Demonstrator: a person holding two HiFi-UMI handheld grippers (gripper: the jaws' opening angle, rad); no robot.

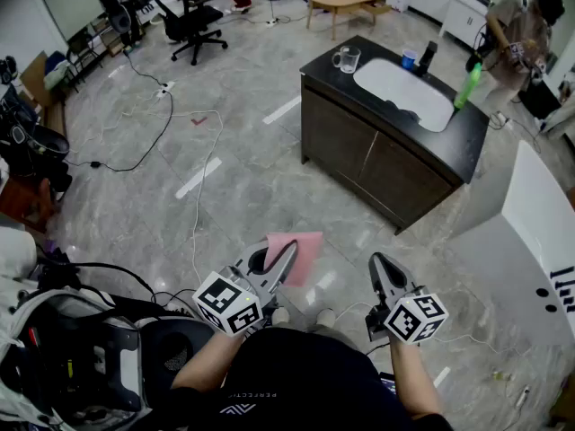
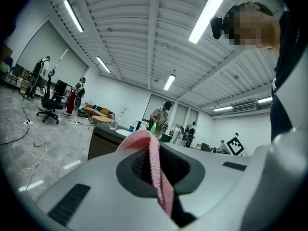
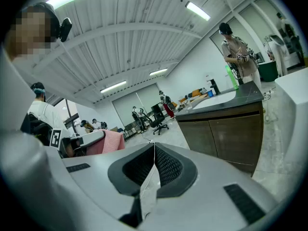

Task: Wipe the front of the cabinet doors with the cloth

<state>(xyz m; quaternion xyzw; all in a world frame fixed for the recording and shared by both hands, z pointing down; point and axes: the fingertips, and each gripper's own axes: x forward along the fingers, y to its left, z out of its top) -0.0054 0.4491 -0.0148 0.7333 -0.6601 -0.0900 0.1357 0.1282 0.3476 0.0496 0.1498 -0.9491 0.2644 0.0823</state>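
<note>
The dark brown cabinet (image 1: 377, 155) stands ahead of me, with two doors facing me under a black top that holds a white sink. My left gripper (image 1: 286, 251) is shut on a pink cloth (image 1: 303, 253), held low over the floor and well short of the doors. In the left gripper view the cloth (image 2: 155, 163) is pinched between the jaws, with the cabinet (image 2: 102, 141) behind it. My right gripper (image 1: 377, 261) is shut with nothing in it. The right gripper view shows the cabinet doors (image 3: 226, 133) and the cloth (image 3: 107, 141) at the left.
On the counter stand a glass mug (image 1: 346, 58), a blue cup (image 1: 409, 58), a black bottle (image 1: 426, 57) and a green bottle (image 1: 468, 84). A person (image 1: 521, 25) works behind it. A white panel (image 1: 532, 232) stands right. Cables (image 1: 171, 106) cross the floor.
</note>
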